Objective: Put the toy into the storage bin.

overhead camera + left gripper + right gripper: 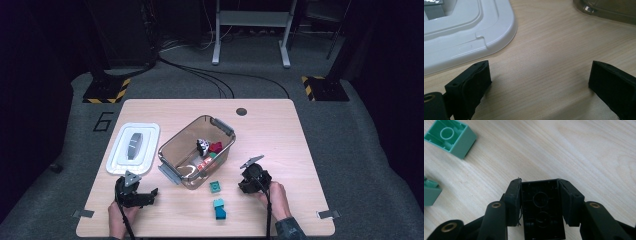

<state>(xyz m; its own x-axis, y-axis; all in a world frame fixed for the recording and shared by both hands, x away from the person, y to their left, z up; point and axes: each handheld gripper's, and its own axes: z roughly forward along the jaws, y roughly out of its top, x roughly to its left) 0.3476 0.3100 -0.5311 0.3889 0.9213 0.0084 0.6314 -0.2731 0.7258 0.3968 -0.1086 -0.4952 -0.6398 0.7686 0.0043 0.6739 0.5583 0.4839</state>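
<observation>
Right gripper point(541, 195) low over the wooden table point(280, 130), near its front right part, jaws pinching a black building brick point(542, 207) by its two long sides, hollow underside turned toward the camera, round tubes visible inside. Brick held just above the tabletop, slightly right of the bin in the high view.

Left gripper point(539, 82) resting near the front left corner of the table, jaws spread wide with bare wood between them, nothing held.

Clear smoky plastic storage bin point(172, 145) standing open at the middle of the table, set at a slant, grey latch handles at both short ends. Inside, toward its right half: a black-and-white piece point(202, 146), a red piece point(216, 147) beside it, and a small red-and-white item point(205, 161) closer to the front wall; exact shapes too small to tell. Left half of the bin floor bare.

White bin lid point(134, 147) lying flat on the table just left of the bin, grey handle at its centre; rounded corner close to the left gripper's jaw in the left gripper view.

Outside the bin, on the tabletop: a green square brick point(215, 186) just in front of the bin's front corner, upside down in the right gripper view, and a teal-and-blue brick stack point(219, 209) nearer the table edge.
</observation>
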